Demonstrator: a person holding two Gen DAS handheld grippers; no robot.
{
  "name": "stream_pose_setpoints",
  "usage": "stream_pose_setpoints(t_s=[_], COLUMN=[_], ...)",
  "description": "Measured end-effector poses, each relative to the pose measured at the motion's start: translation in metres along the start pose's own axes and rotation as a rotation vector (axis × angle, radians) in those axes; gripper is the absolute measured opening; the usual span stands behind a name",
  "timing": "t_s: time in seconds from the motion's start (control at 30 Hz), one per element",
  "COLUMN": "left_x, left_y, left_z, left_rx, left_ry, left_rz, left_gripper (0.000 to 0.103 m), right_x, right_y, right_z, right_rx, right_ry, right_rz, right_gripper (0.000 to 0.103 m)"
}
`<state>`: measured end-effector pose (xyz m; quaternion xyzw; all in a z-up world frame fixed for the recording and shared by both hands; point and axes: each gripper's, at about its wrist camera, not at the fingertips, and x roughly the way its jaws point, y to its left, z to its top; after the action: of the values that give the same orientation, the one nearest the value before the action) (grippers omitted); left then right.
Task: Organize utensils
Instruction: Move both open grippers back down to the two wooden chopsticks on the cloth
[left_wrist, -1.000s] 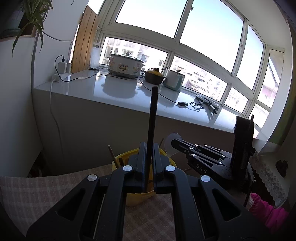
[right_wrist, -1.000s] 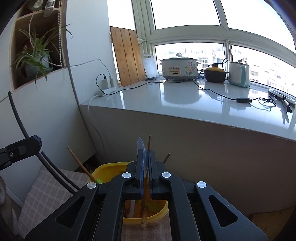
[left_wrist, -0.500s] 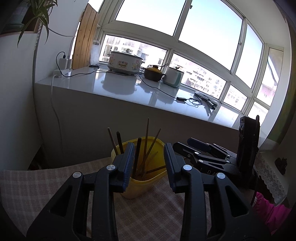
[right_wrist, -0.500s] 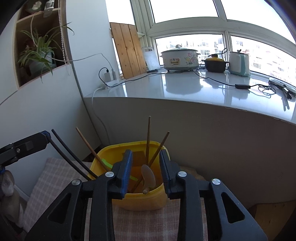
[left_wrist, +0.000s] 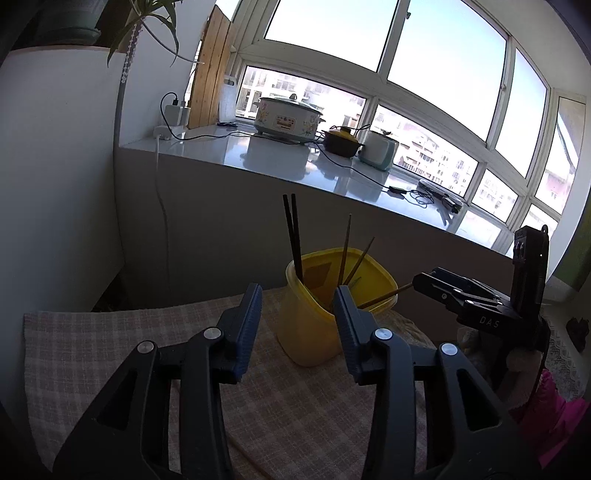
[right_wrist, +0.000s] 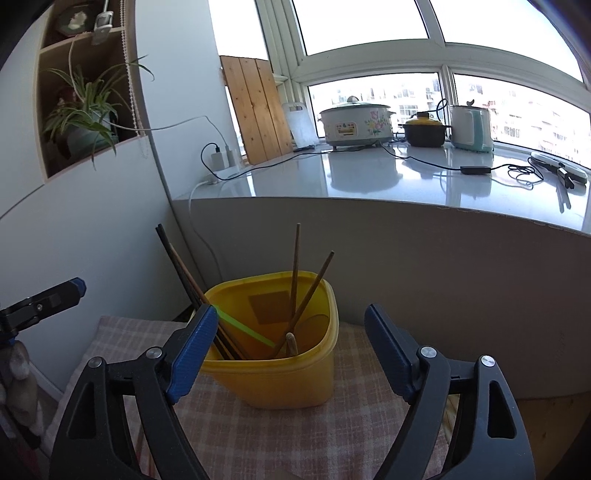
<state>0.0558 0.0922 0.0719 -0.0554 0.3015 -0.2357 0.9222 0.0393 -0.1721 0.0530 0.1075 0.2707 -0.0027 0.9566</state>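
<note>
Sunny windows and a long white sill fill the back of the room, and a checked cloth covers the desk. From the left wrist view, the left gripper has just been opening its jaws, and they stand apart with nothing between them. Just past them sits the yellow tub, with two black chopsticks and some brown sticks standing inside. The right gripper hangs beside the tub. From the right wrist view, the right gripper's jaws have just been opening too; they are wide apart and empty. The tub is right in front, and I can see a green straw and a small spoon down in it. I think both hands have just let go, so the good way now is to pull back slowly and straight. Mind the tall sticks, or the tub could tip.
</note>
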Motion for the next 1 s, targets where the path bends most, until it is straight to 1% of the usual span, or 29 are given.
stream_pose_setpoints(t_s=[0.13,0.2,0.3,0.43,0.6,0.67,0.8,1.0], left_x=[0.006,0.010,0.022,0.042,0.063,0.071,0.081,0.096], left_y=[0.031,0.044,0.065,0.083,0.089,0.088,0.085,0.081], left_z=[-0.022,-0.035,-0.055,-0.079,-0.098,-0.102,-0.109,-0.122], left_rx=[-0.035,-0.053,-0.093,-0.130,-0.120,-0.106,-0.094,-0.082], left_ry=[0.071,0.116,0.196,0.301,0.401,0.427,0.457,0.502], left_rz=[0.072,0.101,0.124,0.141,0.147,0.155,0.164,0.180], left_gripper=[0.041,0.041,0.041,0.041,0.041,0.041,0.041,0.041], right_x=[-0.003,-0.005,-0.009,-0.012,-0.010,-0.007,-0.001,0.008], right_y=[0.004,0.007,0.014,0.029,0.044,0.049,0.054,0.056], right_z=[-0.012,-0.018,-0.028,-0.038,-0.053,-0.058,-0.067,-0.074], right_rx=[-0.012,-0.022,-0.044,-0.104,-0.147,-0.168,-0.198,-0.182], right_ry=[0.043,0.059,0.062,0.067,0.085,0.101,0.137,0.206], right_rz=[0.014,0.021,0.029,0.033,0.054,0.056,0.053,0.068], right_gripper=[0.091,0.096,0.099,0.100,0.100,0.100,0.099,0.099])
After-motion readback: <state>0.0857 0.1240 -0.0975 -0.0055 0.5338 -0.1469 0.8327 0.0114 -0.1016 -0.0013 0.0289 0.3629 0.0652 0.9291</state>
